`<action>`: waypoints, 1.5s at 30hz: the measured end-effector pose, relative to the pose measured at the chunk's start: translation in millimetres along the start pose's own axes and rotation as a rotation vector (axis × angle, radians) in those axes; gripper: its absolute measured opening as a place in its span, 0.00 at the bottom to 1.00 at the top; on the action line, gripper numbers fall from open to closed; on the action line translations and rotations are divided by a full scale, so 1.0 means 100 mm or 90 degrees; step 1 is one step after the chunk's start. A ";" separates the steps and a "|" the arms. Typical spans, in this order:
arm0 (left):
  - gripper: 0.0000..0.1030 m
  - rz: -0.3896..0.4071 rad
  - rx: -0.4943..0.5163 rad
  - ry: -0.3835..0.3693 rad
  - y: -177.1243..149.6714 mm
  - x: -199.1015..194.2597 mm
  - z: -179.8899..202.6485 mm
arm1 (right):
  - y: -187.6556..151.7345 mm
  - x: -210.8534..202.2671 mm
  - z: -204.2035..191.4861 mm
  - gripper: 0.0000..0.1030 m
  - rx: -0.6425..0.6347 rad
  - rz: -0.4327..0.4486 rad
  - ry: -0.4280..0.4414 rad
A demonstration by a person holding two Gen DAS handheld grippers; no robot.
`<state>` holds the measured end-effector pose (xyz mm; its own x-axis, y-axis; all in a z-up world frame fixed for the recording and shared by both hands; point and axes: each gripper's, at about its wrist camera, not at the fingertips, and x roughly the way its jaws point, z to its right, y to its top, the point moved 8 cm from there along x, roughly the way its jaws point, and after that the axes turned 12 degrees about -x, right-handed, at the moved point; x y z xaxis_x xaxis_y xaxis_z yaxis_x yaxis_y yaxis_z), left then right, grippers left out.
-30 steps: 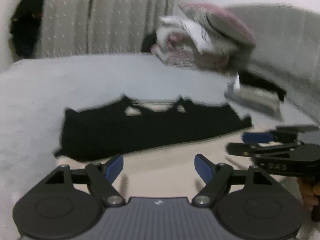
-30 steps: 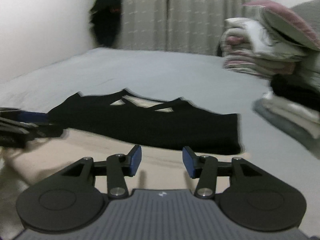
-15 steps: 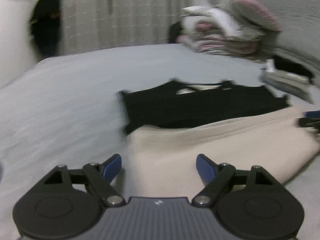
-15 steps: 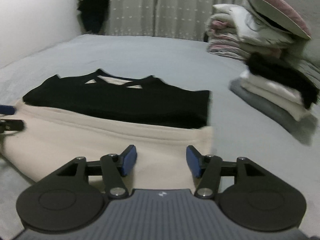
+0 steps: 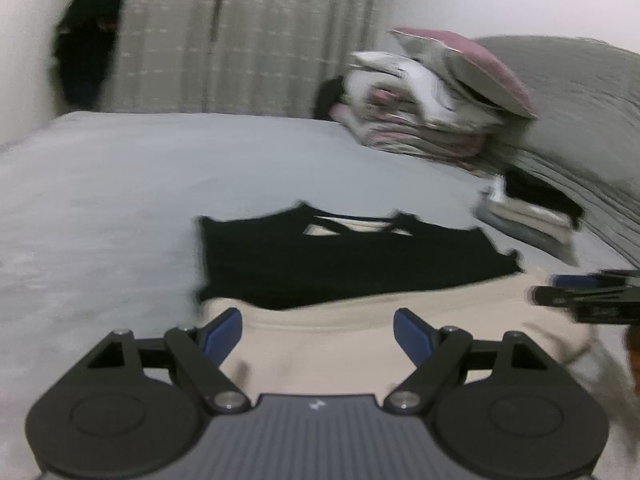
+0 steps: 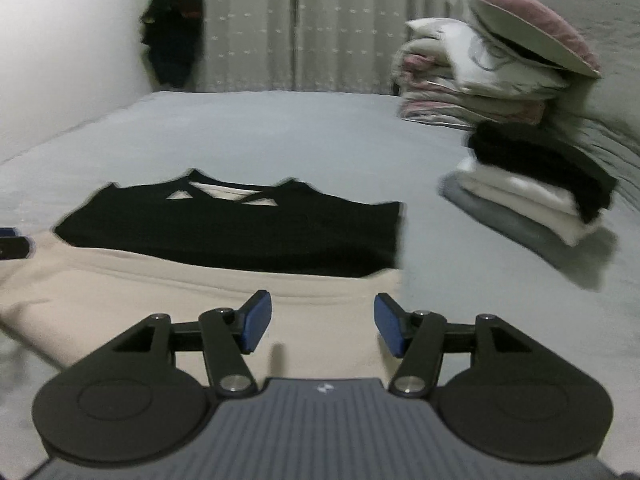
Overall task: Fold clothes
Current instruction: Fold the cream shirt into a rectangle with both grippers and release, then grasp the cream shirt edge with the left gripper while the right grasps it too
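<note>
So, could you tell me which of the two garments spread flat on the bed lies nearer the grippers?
The beige garment; the black top lies beyond it, overlapping its far edge.

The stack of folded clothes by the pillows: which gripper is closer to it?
Right. The right gripper hangs over the beige cloth's end nearest the stack; the left gripper is over the far end.

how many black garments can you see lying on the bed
2: a black top spread flat on the beige garment mid-bed, and a folded black piece topping the small stack at right. Others may be hidden.
</note>
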<state>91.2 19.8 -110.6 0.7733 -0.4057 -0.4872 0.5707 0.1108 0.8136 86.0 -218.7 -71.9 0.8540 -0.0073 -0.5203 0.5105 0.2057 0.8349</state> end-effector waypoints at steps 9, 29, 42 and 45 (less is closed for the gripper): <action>0.82 -0.086 0.116 -0.016 -0.45 0.20 0.26 | -0.10 0.05 -0.57 0.58 -0.096 -0.024 0.074; 0.85 -0.090 -0.035 -0.078 -0.42 -0.58 -0.47 | -0.55 -0.44 0.27 0.61 -0.024 -0.047 0.054; 0.77 -0.132 -0.422 -0.166 -0.43 -0.62 -1.09 | -0.74 -0.58 0.61 0.61 0.208 -0.098 0.149; 0.75 -0.158 -0.487 -0.194 -0.50 -0.55 -1.09 | -0.75 -0.57 0.63 0.61 0.285 -0.103 0.192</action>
<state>50.3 135.1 -159.0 0.5557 -0.7134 -0.4269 0.8276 0.5233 0.2029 5.5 -295.5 -93.6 0.7280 0.2898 -0.6213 0.6818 -0.2111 0.7004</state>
